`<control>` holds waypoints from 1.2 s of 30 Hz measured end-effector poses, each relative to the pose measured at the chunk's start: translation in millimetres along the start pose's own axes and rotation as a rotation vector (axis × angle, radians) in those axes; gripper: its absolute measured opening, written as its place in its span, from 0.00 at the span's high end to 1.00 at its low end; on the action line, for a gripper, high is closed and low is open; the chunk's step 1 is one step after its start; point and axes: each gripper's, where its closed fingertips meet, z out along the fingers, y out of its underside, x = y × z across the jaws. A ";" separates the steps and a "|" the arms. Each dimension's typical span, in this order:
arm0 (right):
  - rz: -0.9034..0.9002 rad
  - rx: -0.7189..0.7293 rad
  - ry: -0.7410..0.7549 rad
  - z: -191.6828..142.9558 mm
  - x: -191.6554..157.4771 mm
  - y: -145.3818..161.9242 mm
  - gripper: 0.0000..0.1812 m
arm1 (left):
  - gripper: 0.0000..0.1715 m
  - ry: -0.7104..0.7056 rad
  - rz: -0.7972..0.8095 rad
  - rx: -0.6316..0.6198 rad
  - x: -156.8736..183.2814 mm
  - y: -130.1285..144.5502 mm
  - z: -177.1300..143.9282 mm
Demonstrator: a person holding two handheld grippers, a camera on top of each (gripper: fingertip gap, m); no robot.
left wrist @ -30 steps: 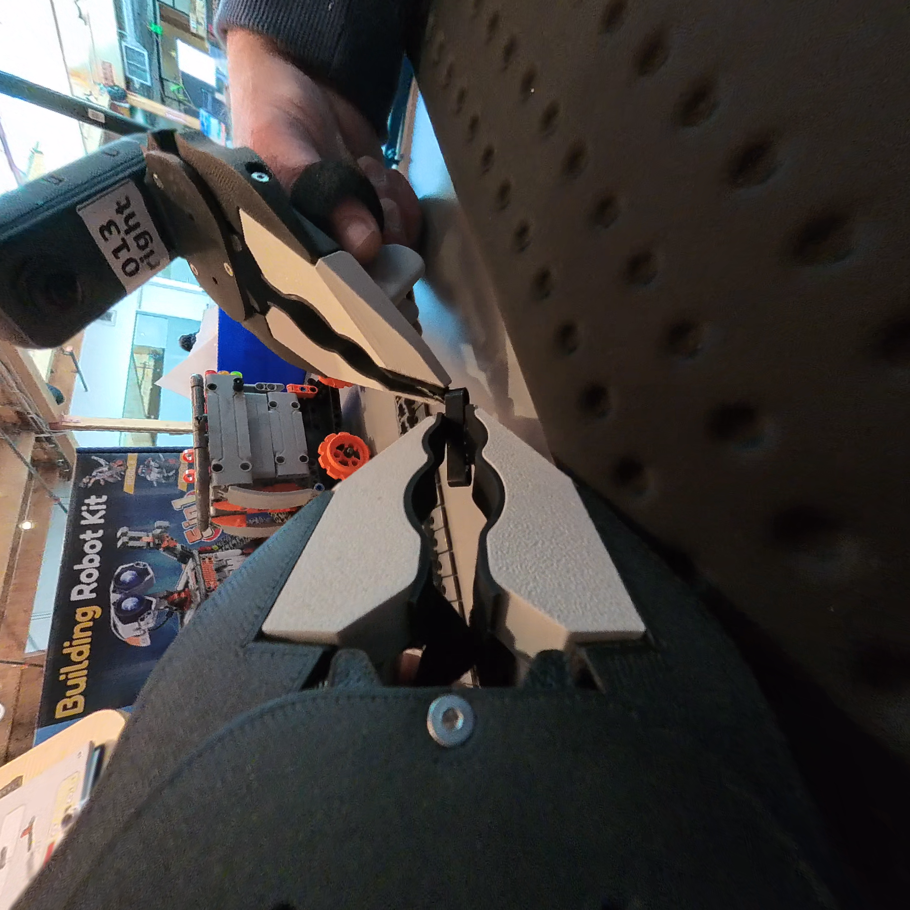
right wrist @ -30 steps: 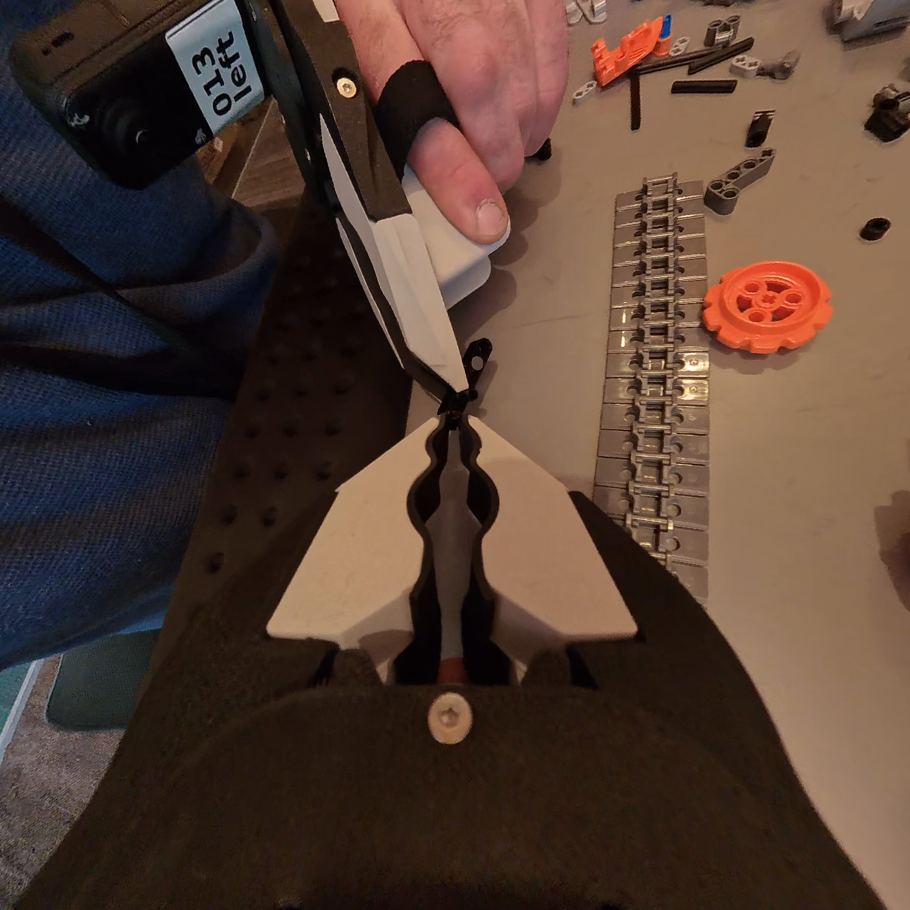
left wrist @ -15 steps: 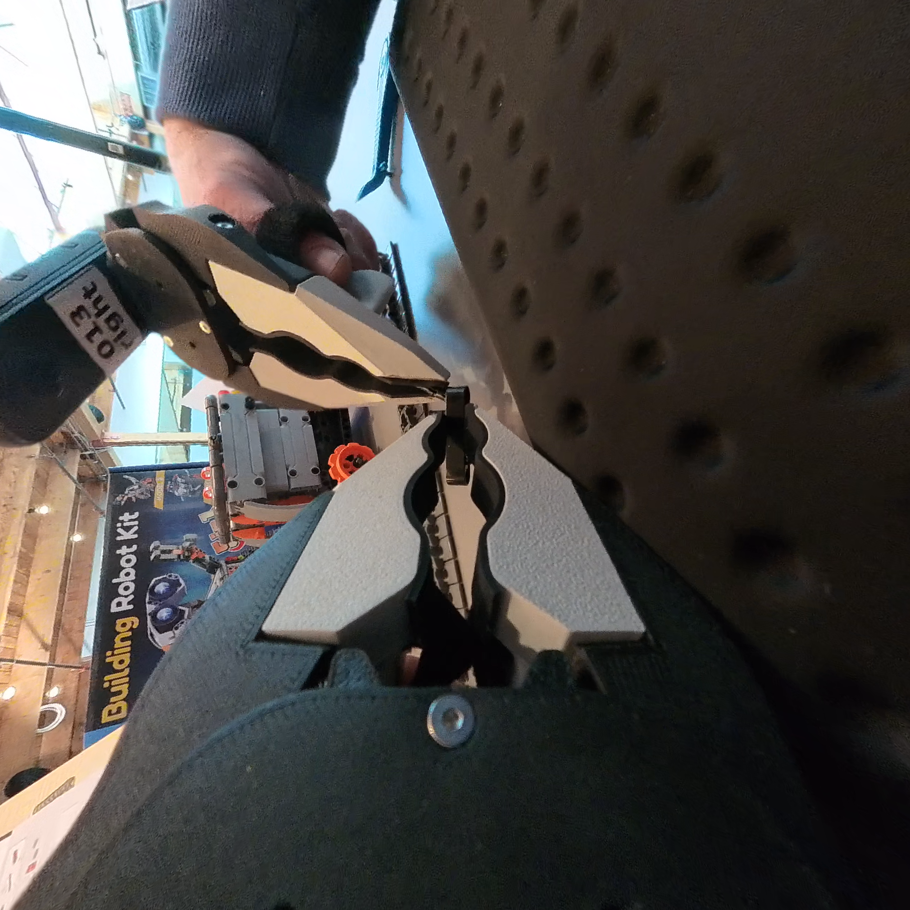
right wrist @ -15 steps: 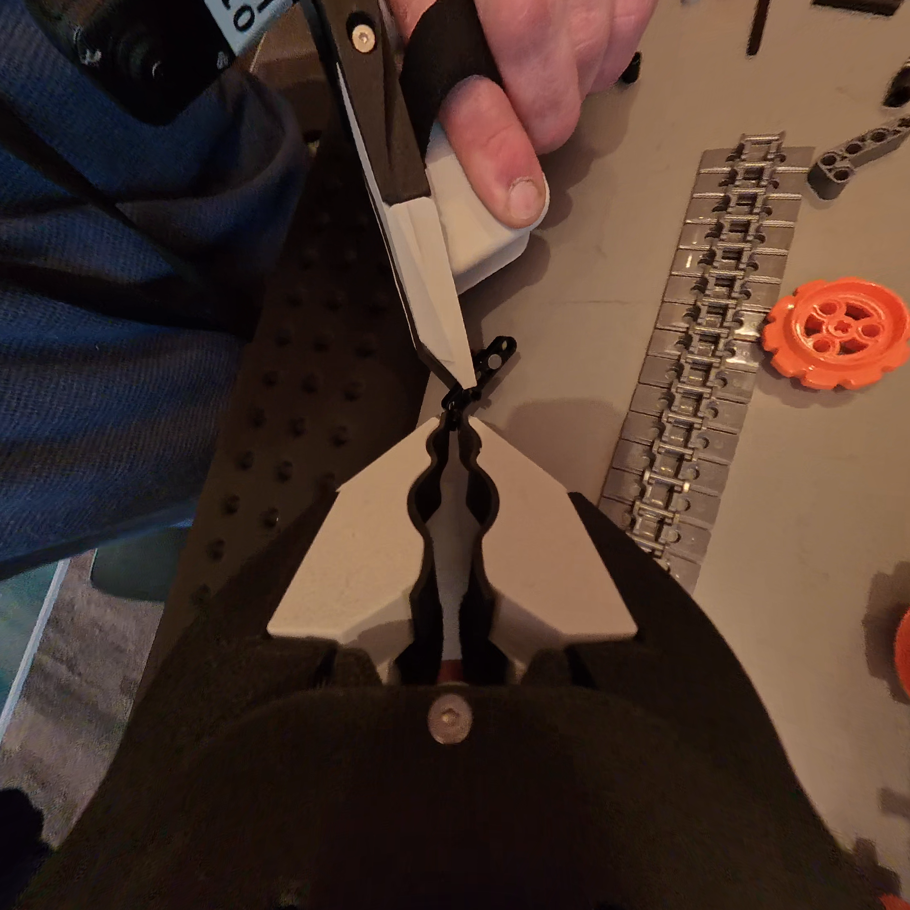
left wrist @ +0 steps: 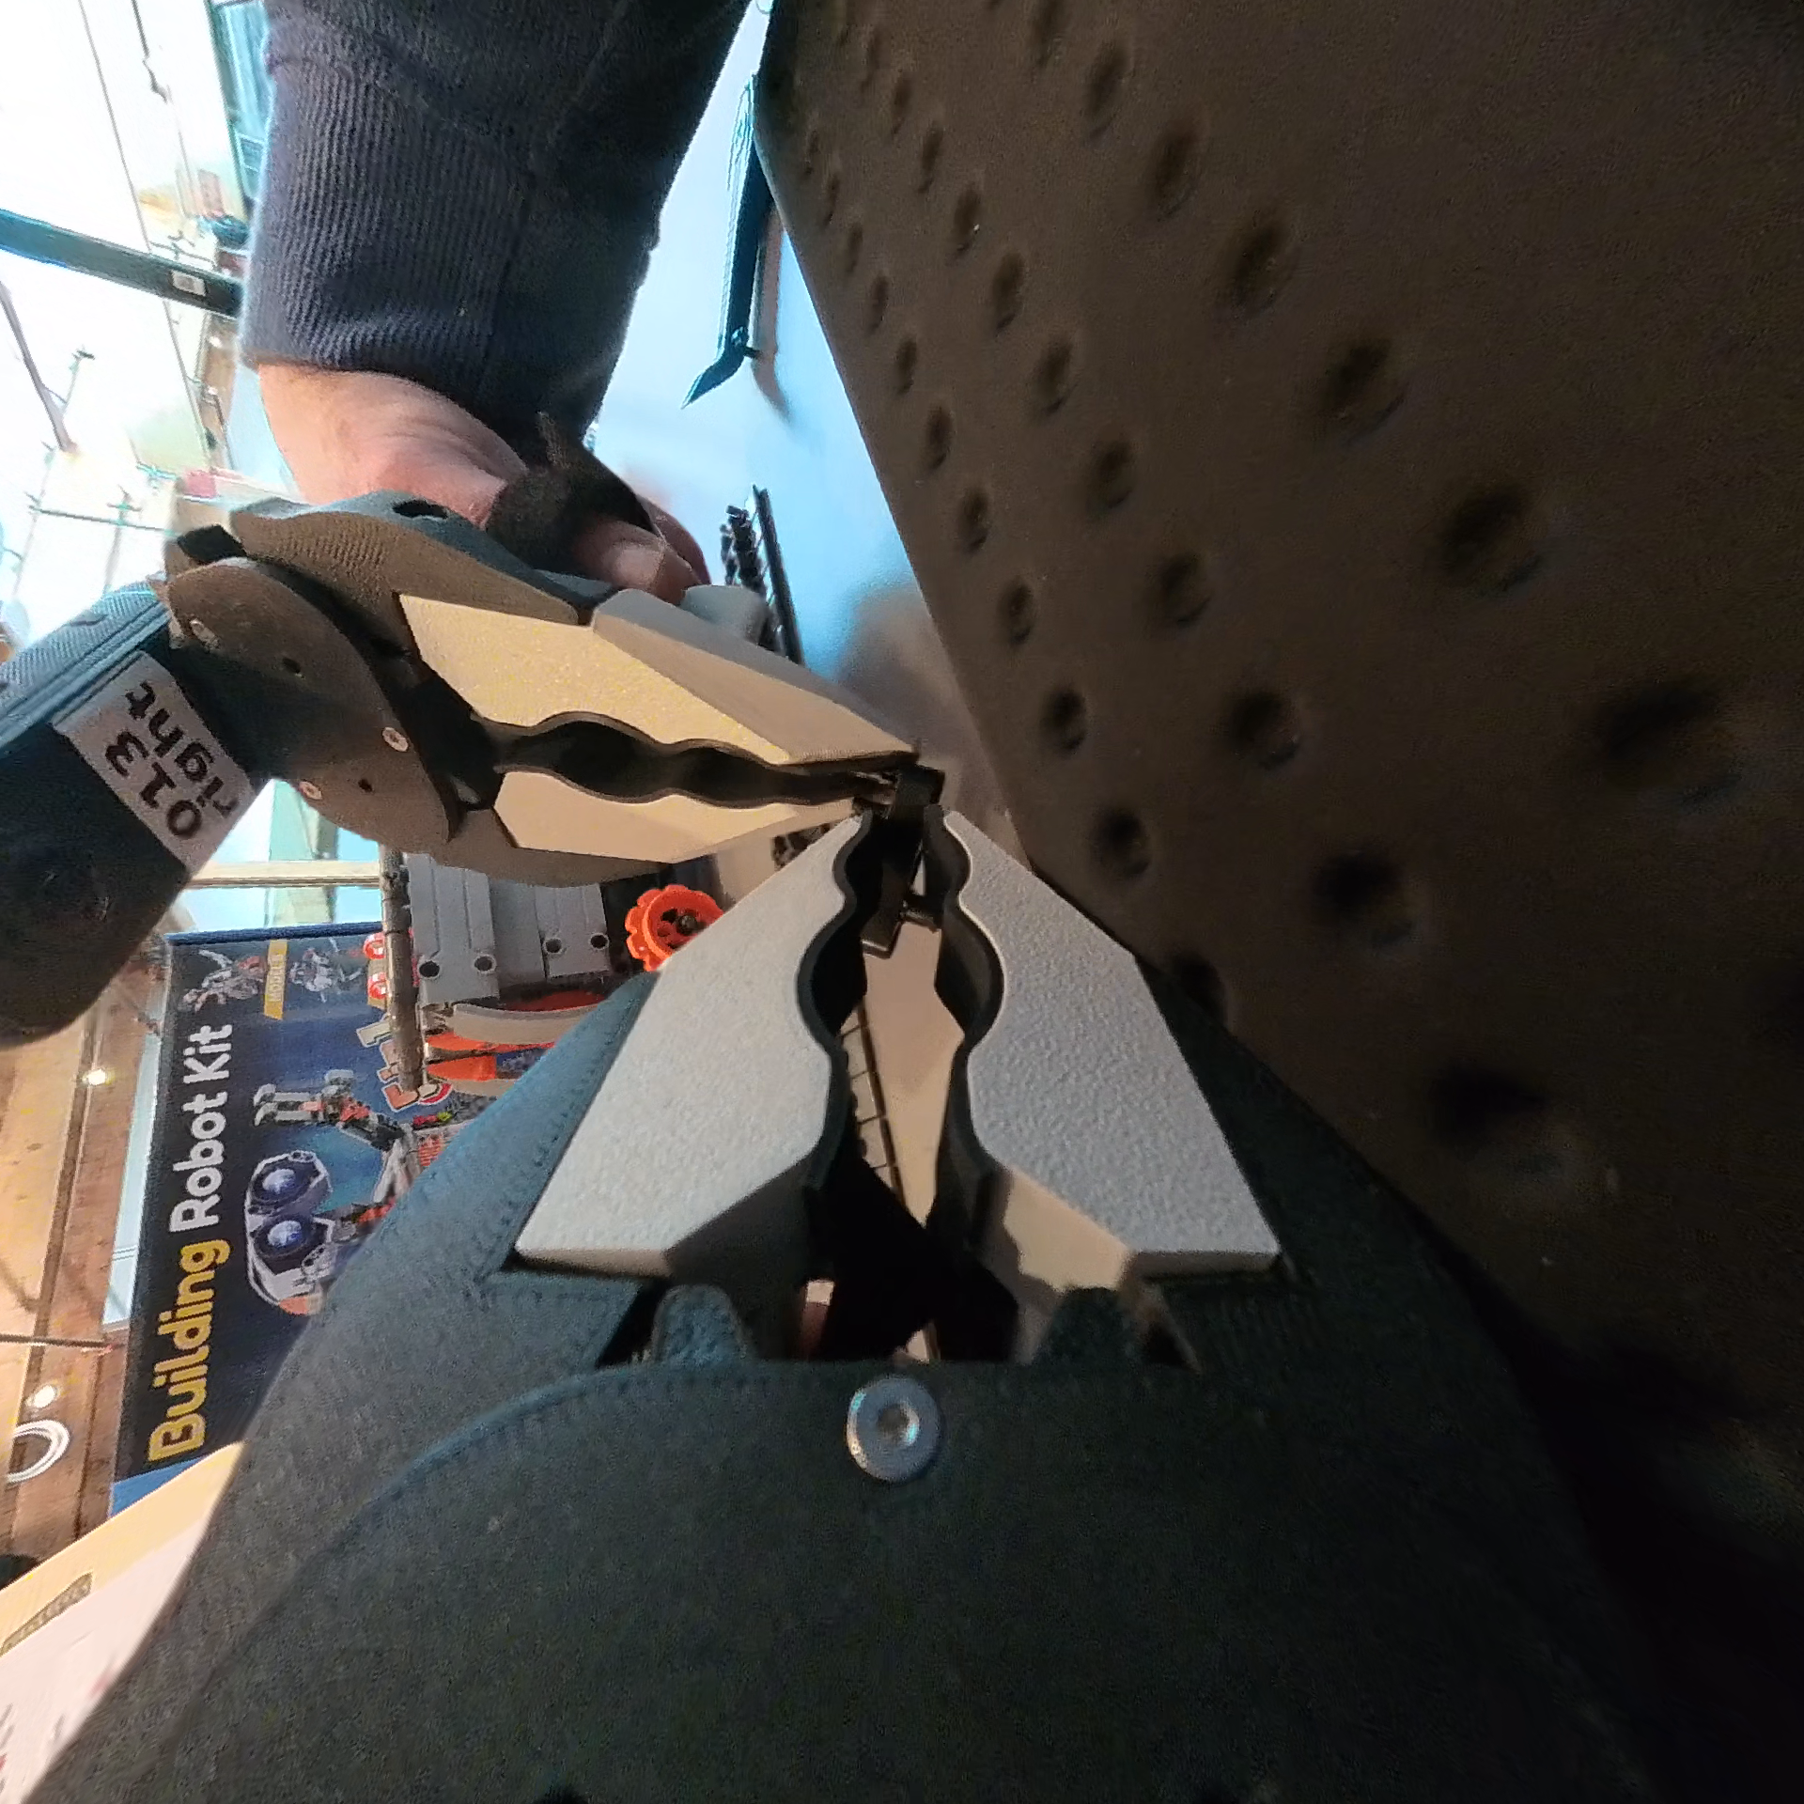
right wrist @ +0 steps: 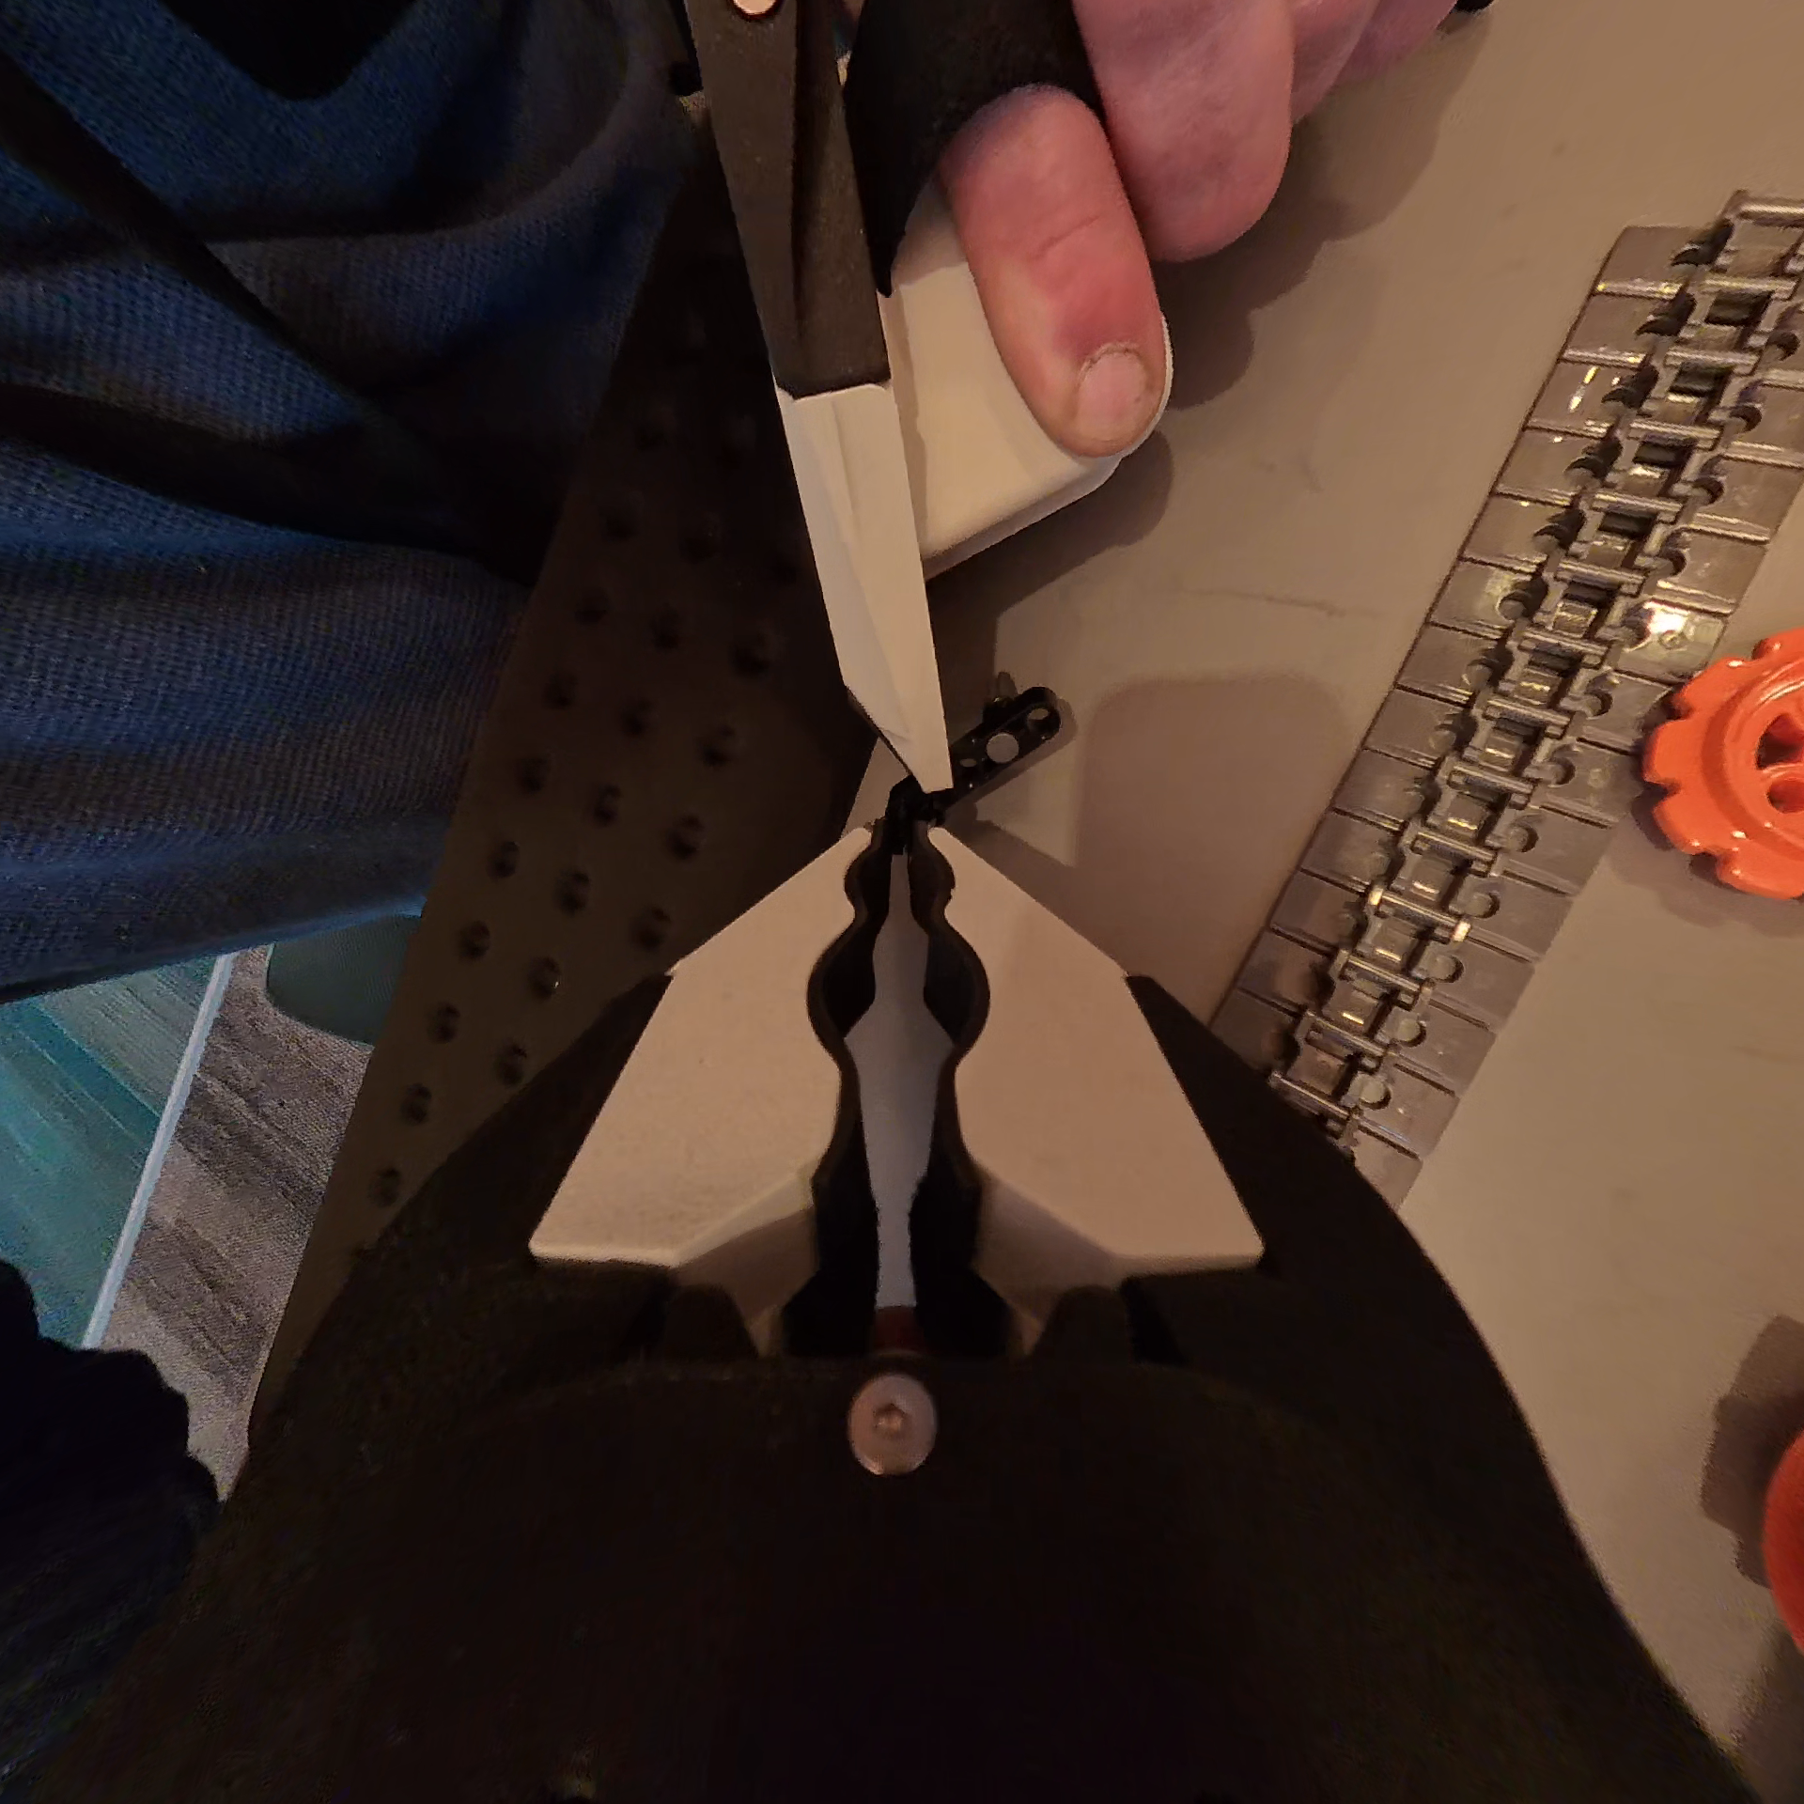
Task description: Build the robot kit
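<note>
Pinching a small black perforated beam [left wrist: 893,883] at its tip, the left gripper [left wrist: 893,830] has its jaws closed on the piece – a thin strip with round holes along it, seen better from the right wrist view [right wrist: 1010,727], where it juts out slantwise above the table [right wrist: 1220,625]. The right gripper [right wrist: 903,840] meets it tip to tip, jaws drawn together on a tiny black part joined to the beam's end; what that part is cannot be made out. Both grippers hang above the near edge of the table, beside a black perforated panel [right wrist: 625,742]. Toward the table's right edge lies a grey track chain [right wrist: 1523,683], cut off at the top, with an orange gear [right wrist: 1747,771] touching the frame's edge – only half of it shows. A hand [right wrist: 1123,176] grips the left tool. Blurred behind, in the left wrist view, stands a grey-and-orange model [left wrist: 508,957] and a printed box [left wrist: 254,1201].
</note>
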 end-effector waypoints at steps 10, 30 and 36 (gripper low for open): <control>-0.069 0.189 0.383 -29.8 15.3 -11.8 0.85 | 0.96 -0.014 -0.327 -0.036 -24.9 16.5 2.1; -0.225 0.130 0.761 -25.8 36.6 -12.1 0.93 | 0.97 0.017 -0.455 -0.023 -27.1 16.5 4.1; -0.201 0.127 0.739 -24.6 35.3 -8.7 0.92 | 0.96 0.036 -0.473 -0.025 -26.6 15.6 6.6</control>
